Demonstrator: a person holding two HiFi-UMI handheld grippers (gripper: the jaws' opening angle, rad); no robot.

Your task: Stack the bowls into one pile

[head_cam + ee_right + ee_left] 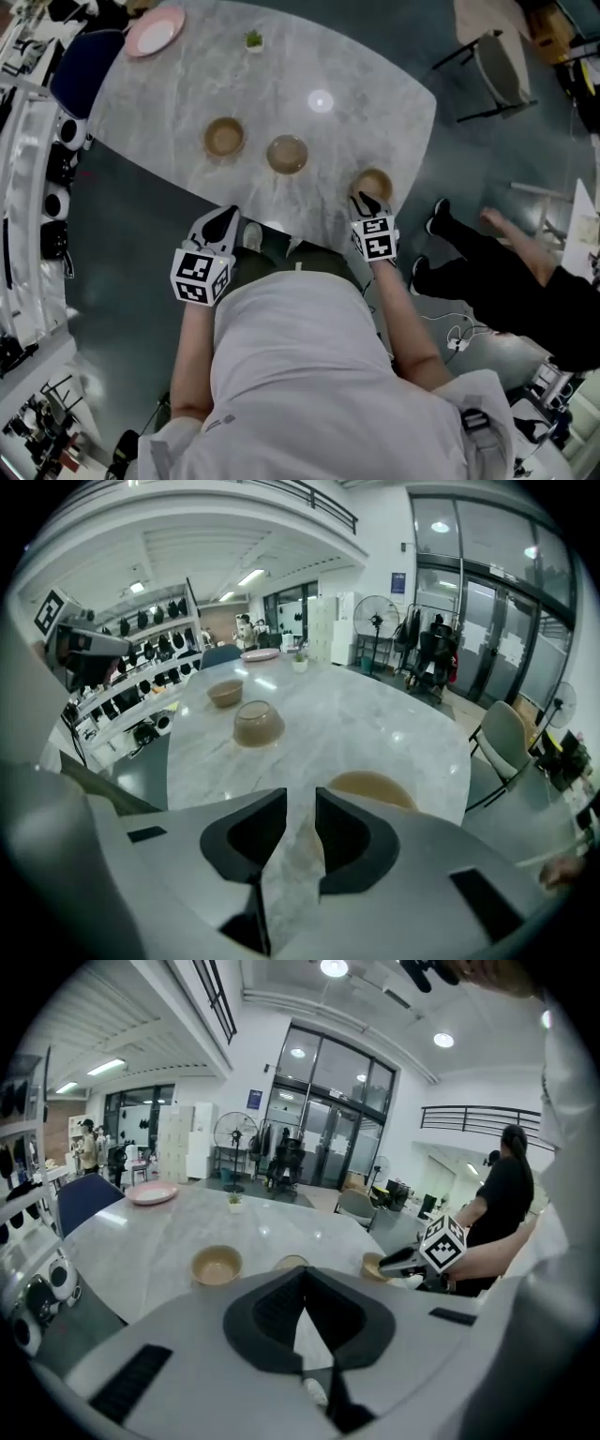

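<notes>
Three tan bowls stand apart in a row on the grey marble table (187, 103): the left bowl (225, 138), the middle bowl (287, 155) and the right bowl (373, 185), which is near the table's front edge. My right gripper (364, 202) hangs just in front of the right bowl. In the right gripper view its jaws (300, 803) stand a narrow gap apart with nothing between them, and that bowl (369, 787) lies just beyond the right jaw. My left gripper (223, 220) hovers off the front edge, below the left bowl; its tips (302, 1274) meet, empty.
A pink plate (155, 34) and a small potted plant (253, 39) sit at the table's far side. A chair (497, 66) stands beyond the right end. Another person in black (511, 272) is close on my right. Shelving (28, 187) runs along the left.
</notes>
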